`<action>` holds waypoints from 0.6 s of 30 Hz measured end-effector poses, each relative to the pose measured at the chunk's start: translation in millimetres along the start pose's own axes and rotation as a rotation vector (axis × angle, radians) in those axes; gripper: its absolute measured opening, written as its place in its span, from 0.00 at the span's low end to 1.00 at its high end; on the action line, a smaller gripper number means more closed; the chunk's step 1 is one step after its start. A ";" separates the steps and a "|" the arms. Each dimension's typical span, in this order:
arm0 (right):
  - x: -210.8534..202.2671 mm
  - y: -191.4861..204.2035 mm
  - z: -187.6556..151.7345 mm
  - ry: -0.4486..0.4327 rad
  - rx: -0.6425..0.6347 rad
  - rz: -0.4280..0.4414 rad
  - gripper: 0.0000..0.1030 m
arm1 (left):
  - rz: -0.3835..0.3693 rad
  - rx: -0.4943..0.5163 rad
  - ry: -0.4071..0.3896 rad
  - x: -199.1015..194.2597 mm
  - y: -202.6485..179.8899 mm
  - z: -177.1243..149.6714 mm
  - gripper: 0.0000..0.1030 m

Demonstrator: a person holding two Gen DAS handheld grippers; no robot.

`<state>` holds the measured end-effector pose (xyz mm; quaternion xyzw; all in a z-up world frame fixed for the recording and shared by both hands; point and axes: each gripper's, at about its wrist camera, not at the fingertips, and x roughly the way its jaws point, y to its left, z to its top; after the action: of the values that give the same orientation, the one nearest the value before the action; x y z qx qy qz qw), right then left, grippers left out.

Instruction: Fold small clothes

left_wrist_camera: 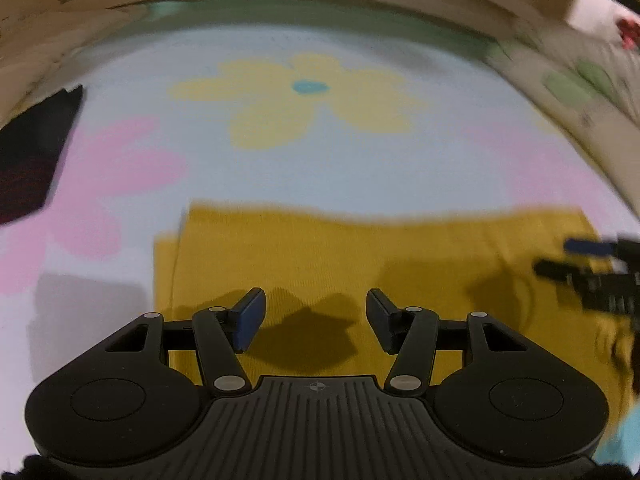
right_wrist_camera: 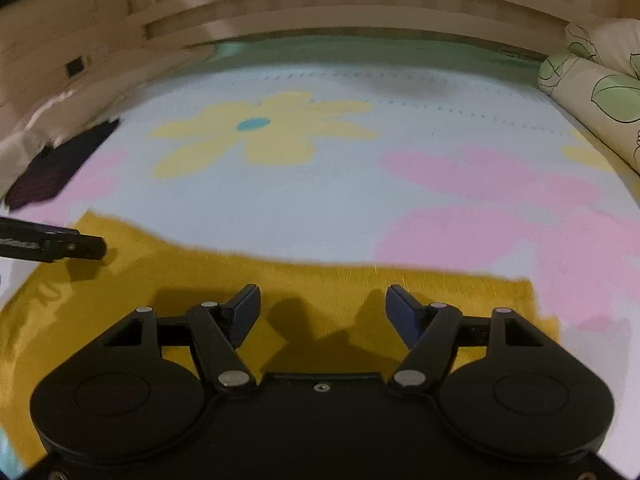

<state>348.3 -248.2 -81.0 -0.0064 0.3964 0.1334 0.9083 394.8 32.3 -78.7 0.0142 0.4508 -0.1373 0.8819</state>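
The left gripper (left_wrist_camera: pixel 316 320) hangs over a mustard-yellow garment (left_wrist_camera: pixel 360 256) that lies flat on a pale blue bedsheet (left_wrist_camera: pixel 280 168) printed with yellow and pink flowers. Its jaws stand apart with nothing between them, and the blue-faced fingertips (left_wrist_camera: pixel 250 320) cast a shadow on the cloth just below. The garment's far edge runs straight across ahead of the fingers, and a narrow strip of cloth juts out at the corner to this gripper's left. The right gripper (right_wrist_camera: pixel 322 316) sits over the same garment (right_wrist_camera: pixel 120 280), nearer its right-hand end; its jaws are opening, with only the cloth's surface beneath them and nothing pinched. In the left wrist view the right gripper shows at the far right over the cloth, blurred; in the right wrist view the tip of the left gripper pokes in from the left above the garment's far left corner. A dark folded item (right_wrist_camera: pixel 60 168) lies on the sheet well ahead and to the left of both grippers. A leaf-patterned pillow (right_wrist_camera: pixel 592 92) rests far ahead to the right, against a wooden headboard (right_wrist_camera: pixel 360 4).
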 end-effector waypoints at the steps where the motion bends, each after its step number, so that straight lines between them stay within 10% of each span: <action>1: -4.8 -0.3 -6.7 0.013 -0.011 -0.004 0.73 | -0.007 0.020 0.014 -3.9 -2.4 -9.3 0.52; 8: -44.6 -0.9 -50.8 0.054 -0.087 -0.035 0.76 | 0.036 0.182 0.015 -37.3 -22.2 -61.0 0.53; 18: -84.2 -7.7 -88.3 0.130 -0.104 -0.042 0.85 | 0.059 0.125 0.085 -62.9 -16.4 -93.5 0.57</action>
<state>232.0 -286.0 -81.5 -0.0706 0.4469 0.1340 0.8817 281.6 44.9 -82.2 0.0884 0.4777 -0.1385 0.8630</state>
